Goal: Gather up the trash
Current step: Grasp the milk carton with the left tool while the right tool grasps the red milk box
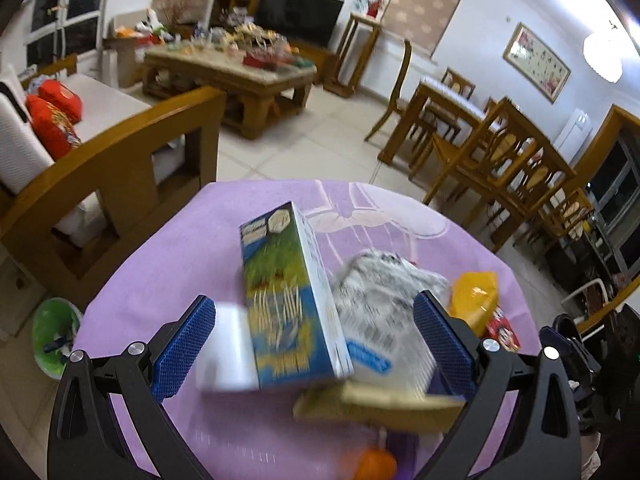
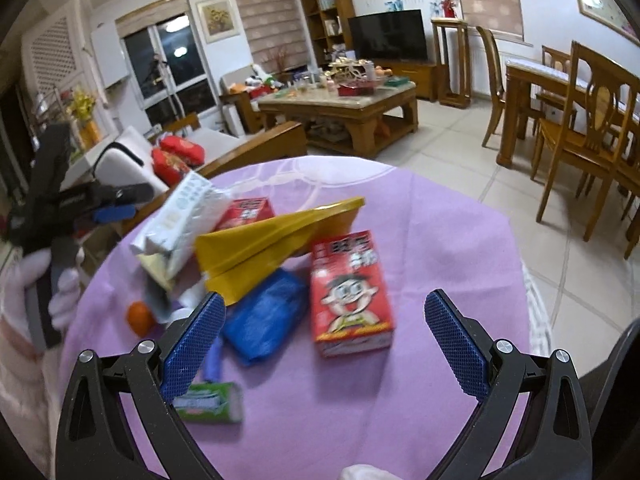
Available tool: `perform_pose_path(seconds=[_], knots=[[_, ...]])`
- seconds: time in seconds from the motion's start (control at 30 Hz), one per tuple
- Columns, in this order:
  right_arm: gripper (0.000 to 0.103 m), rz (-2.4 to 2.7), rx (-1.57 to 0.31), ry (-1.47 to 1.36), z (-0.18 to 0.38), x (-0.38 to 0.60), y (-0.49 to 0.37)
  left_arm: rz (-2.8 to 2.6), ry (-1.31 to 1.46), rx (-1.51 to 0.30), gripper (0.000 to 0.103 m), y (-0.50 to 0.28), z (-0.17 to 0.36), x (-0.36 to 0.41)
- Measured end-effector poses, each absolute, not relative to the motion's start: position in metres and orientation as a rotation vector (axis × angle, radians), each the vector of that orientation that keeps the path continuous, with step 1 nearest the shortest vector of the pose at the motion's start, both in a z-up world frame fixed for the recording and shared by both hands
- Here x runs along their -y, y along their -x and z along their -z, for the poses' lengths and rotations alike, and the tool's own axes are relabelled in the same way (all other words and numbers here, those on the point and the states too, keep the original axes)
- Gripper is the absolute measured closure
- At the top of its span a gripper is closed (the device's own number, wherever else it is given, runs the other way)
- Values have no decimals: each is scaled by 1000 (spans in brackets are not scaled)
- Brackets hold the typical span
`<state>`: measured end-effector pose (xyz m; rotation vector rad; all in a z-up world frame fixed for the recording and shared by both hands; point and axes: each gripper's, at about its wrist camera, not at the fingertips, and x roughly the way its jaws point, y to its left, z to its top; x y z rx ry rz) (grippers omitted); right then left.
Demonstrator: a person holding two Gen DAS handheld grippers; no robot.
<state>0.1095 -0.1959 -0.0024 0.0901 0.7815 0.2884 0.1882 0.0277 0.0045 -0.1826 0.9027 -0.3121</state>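
A round table under a purple cloth (image 1: 168,248) carries a pile of trash. My left gripper (image 1: 314,340) is open, its blue fingers either side of a tilted blue-green box (image 1: 288,300), a grey-white packet (image 1: 380,300) and a flat gold box (image 1: 376,400); whether they touch is blurred. A yellow wrapper (image 1: 476,296) lies to the right. My right gripper (image 2: 324,344) is open just short of a red cartoon carton (image 2: 350,296). A blue bag (image 2: 264,320), folded yellow paper (image 2: 276,240), a second red carton (image 2: 248,210) and a green packet (image 2: 212,402) lie around it.
A green bin (image 1: 54,336) stands on the floor left of the table. A wooden sofa (image 1: 120,152) is close behind on the left, dining chairs (image 2: 580,132) on the right. An orange (image 2: 140,318) sits near the table's left edge. A gloved hand (image 2: 60,300) holds the left gripper.
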Motion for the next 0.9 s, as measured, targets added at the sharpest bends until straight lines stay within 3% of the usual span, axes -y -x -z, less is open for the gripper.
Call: perform_pose_path(seconds=[0.2,0.3,0.33,0.37,0.43,0.47,0.5,0.9], knots=[[5,-285,-850,-25,11,174,-129,319,179,-1012,5,-221,16,-24],[10,-289,-883,10,20,157,-136,341,208,-1047,7,-234,25,-30],[16,-288,-890,29,23,153,-142,349,222,-1052,10,-237,28,-33],[22,-276,-911,42,26,144,-142,362,241,-1054,19,-238,29,-36],[45,-272,-940,39,32,138,-149,382,251,-1072,39,-241,30,-38],[46,-276,-955,28,35,131,-146,386,251,-1075,46,-242,31,-38],[50,-275,-940,30,35,130,-149,394,249,-1076,46,-241,31,-38],[51,-318,-906,-100,-1,128,-117,414,310,-968,54,-224,14,-49]])
